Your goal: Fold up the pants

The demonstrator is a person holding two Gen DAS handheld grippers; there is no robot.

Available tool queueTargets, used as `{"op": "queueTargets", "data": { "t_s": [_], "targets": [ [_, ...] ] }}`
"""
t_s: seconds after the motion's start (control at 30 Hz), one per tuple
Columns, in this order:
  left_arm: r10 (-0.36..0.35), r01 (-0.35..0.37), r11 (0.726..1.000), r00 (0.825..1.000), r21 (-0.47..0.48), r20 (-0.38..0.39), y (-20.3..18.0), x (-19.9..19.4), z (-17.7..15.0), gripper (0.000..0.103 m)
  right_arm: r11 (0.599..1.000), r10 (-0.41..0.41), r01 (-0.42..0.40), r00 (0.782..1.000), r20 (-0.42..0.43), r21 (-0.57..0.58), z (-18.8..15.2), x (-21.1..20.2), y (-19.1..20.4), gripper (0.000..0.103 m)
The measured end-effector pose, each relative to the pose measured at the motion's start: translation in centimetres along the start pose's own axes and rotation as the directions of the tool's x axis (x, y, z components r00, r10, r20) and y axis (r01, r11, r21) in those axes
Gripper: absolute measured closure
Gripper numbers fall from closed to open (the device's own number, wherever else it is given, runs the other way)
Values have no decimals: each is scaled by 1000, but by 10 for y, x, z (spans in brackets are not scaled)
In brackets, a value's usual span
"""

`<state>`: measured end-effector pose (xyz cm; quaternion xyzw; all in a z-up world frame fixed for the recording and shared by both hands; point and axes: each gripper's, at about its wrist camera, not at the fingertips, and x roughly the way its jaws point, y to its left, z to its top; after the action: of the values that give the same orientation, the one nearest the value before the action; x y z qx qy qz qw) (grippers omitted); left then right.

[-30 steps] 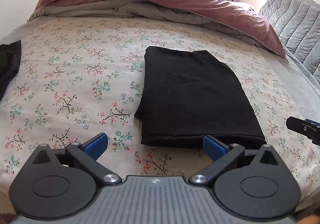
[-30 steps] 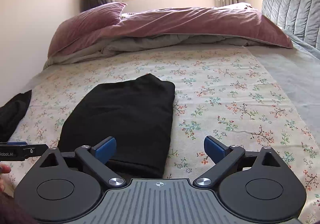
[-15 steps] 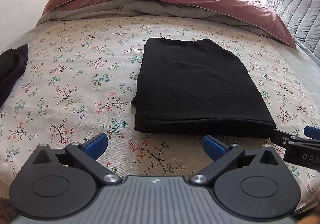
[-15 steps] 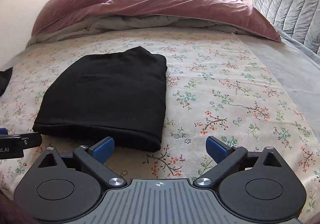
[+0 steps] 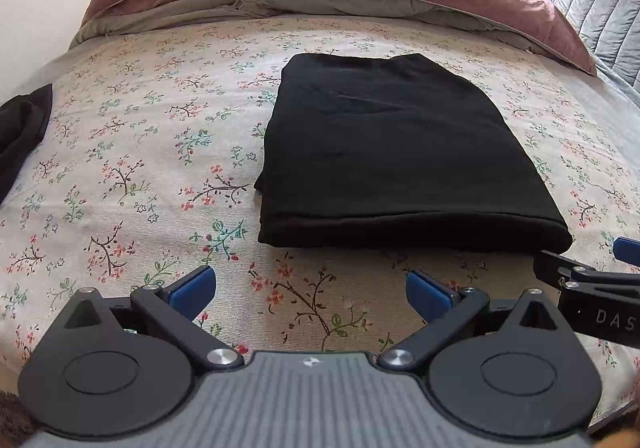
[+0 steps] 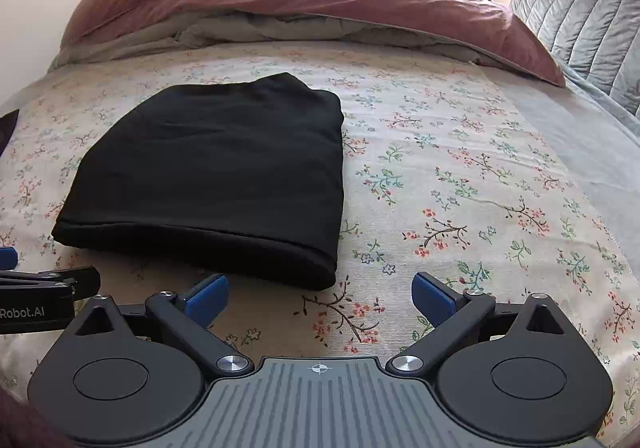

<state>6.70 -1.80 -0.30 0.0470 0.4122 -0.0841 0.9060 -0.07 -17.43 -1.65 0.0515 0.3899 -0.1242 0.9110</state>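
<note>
Black pants (image 5: 400, 156) folded into compact rectangle, lying flat on floral bedsheet (image 5: 140, 152), mid-bed, thick folded edge toward cameras. Left gripper (image 5: 310, 288) spread wide, nothing between blue pads, hovering just short of near edge. Right gripper (image 6: 320, 290) likewise spread, empty, near pants' right front corner (its tip also shows at right edge of left view). Mauve duvet (image 6: 360, 4) bunched at bed's far end. Dark cloth (image 5: 22, 128) at left edge, possibly another garment; too cropped to tell.
</note>
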Motion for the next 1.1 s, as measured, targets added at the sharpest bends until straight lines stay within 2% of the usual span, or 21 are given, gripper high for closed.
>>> {"op": "queueTargets", "data": {
  "t_s": [1.1],
  "targets": [
    [1, -1, 1000, 1000, -3, 1, 1, 0, -1, 0, 1000, -10, 10, 1000, -11, -8, -2, 4, 2, 4]
  ]
}}
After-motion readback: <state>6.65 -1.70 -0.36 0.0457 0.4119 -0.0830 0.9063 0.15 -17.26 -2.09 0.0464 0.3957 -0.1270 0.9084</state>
